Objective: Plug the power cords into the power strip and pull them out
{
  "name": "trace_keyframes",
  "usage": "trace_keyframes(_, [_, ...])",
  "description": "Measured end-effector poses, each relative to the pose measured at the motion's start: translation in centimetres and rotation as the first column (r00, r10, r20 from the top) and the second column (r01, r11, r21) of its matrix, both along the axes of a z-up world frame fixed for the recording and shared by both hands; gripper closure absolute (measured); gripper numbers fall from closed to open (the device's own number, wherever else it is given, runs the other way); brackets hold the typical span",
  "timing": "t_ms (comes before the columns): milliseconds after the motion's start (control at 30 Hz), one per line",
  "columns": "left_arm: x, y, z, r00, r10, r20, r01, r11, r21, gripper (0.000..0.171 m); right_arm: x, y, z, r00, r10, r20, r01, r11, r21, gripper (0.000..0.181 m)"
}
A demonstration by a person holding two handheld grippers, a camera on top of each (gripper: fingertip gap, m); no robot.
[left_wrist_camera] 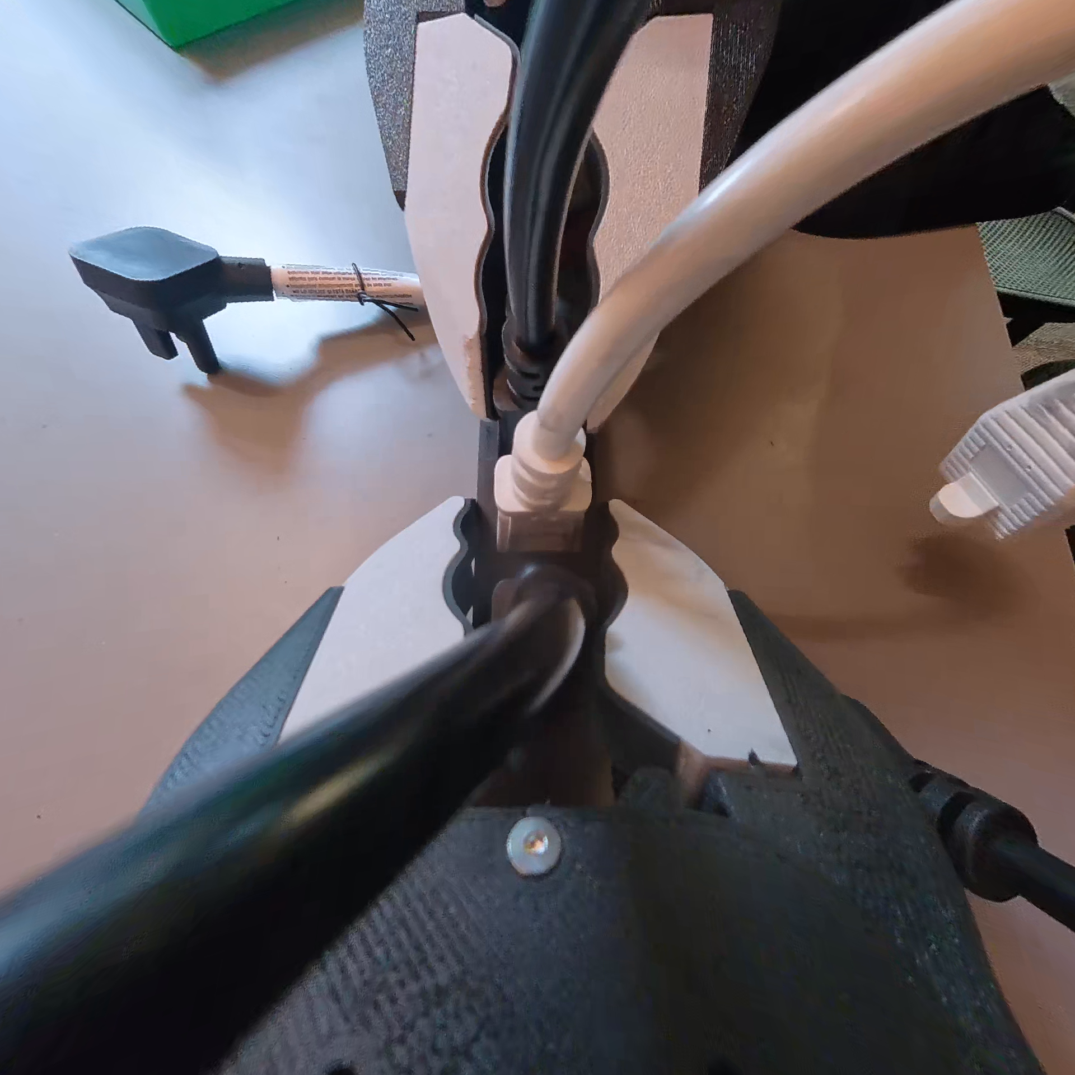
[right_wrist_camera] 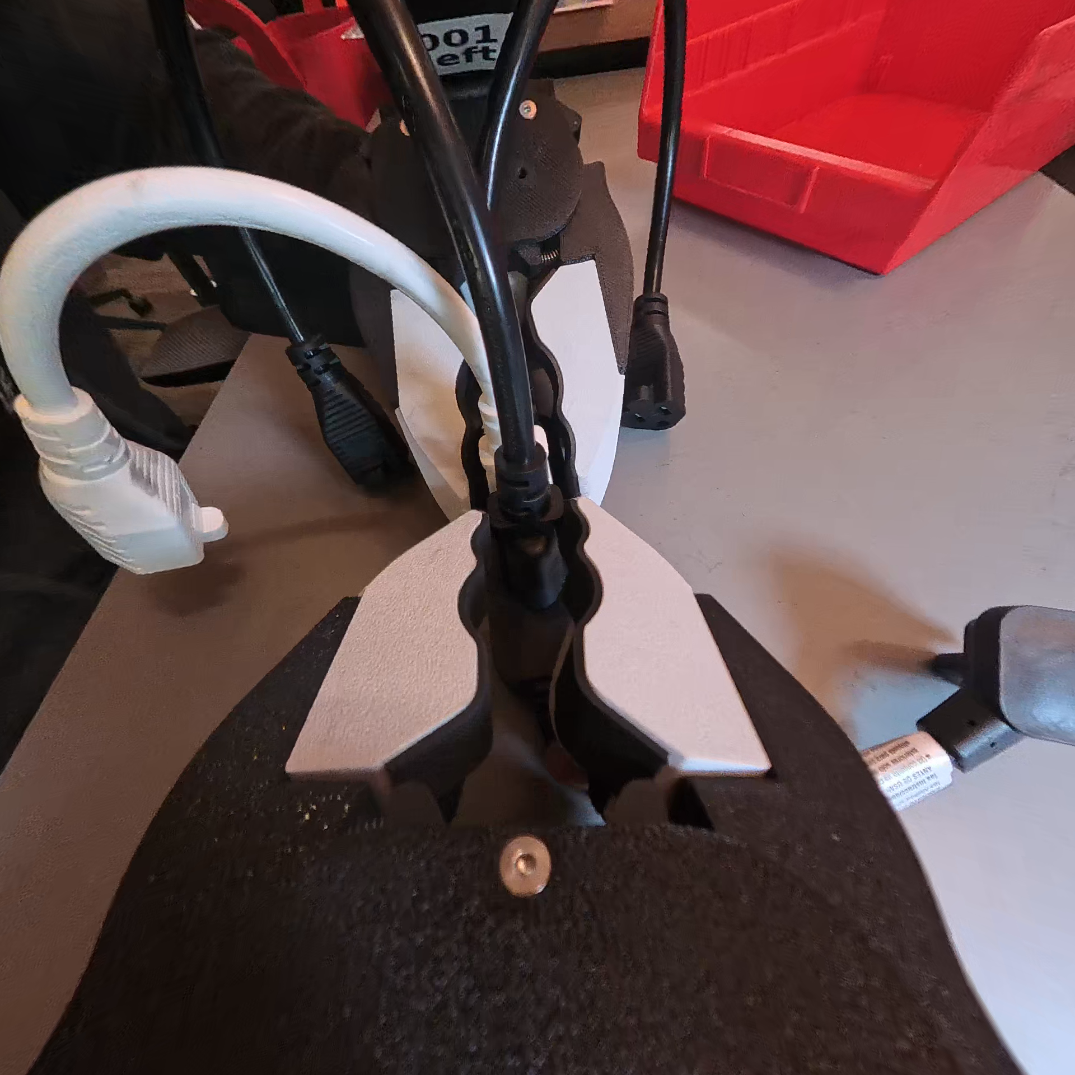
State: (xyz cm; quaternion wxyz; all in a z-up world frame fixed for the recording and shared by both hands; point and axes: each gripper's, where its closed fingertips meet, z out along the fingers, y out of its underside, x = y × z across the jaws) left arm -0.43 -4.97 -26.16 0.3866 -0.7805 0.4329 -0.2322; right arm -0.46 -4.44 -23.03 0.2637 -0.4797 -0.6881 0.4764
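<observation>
While both grippers face each other low over the tabletop (right_wrist_camera: pixel 814 465), the power strip (left_wrist_camera: pixel 487 459) shows only as a narrow dark body between them, mostly hidden.

Left gripper (left_wrist_camera: pixel 538 558): fingers clamped around the strip end, where a white plug (left_wrist_camera: pixel 538 512) is seated and a black cord (left_wrist_camera: pixel 262 785) leaves toward the lens.

Right gripper (right_wrist_camera: pixel 532 570): fingers closed on a black plug (right_wrist_camera: pixel 532 558) just below its ribbed strain relief; whether it is fully seated I cannot tell.

Handling, as judgement:
- Plug bodies are hard moulded plastic, light and fairly slick; grip on the body, not on the cord.
- Cords are stiff and springy. The white cord (right_wrist_camera: pixel 232 215) holds a tall arch by itself and will tug sideways.
- Strip is light, so it needs holding during any pull.

View differences:
- Left wrist view alone shows the white plug's seat in the strip and a green box (left_wrist_camera: pixel 203 20) at the far corner.
- Right wrist view alone shows a red bin (right_wrist_camera: pixel 872 134), two hanging black connectors (right_wrist_camera: pixel 654 372), and the opposing gripper's body.
- Both show the loose white plug (right_wrist_camera: pixel 125 512) near the tabletop edge and a loose black angled plug (left_wrist_camera: pixel 148 279) resting on the tabletop.
</observation>
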Motion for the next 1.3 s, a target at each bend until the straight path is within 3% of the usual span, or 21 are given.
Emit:
trace_keyframes(533, [0.0, 0.0, 0.0, 1.0, 0.003, 0.001, -0.003, 1.0, 0.016, 0.13, 0.0, 0.0, -0.2, 0.996, 0.09, 0.017, -0.09, 0.996, -0.001, 0.154])
trace_keyframes(867, [-0.4, 0.3, -0.1, 1.0, 0.021, -0.007, -0.021, 1.0, 0.006, 0.131, -0.8, 0.5, 0.0, 0.997, -0.025, 0.071, 0.038, 0.982, -0.186, 0.156])
trace_keyframes(1000, [-0.6, 0.3, -0.1, 1.0, 0.008, 0.001, -0.008, 1.0, 0.008, 0.13, -0.7, 0.2, 0.1, 0.999, -0.036, 0.02, 0.037, 0.998, -0.058, 0.156])
trace_keyframes(1167, [-0.9, 0.7, -0.2, 0.999, 0.039, -0.026, -0.038, 0.999, 0.025, 0.131, -1.2, 0.9, -0.1, 0.997, -0.037, 0.067, 0.048, 0.985, -0.168, 0.156])
trace_keyframes(1300, [-0.8, 0.5, -0.1, 1.0, 0.014, -0.013, -0.013, 1.0, 0.022, 0.13, -0.9, 0.4, 0.1, 0.999, -0.04, 0.018, 0.041, 0.998, -0.057, 0.156])
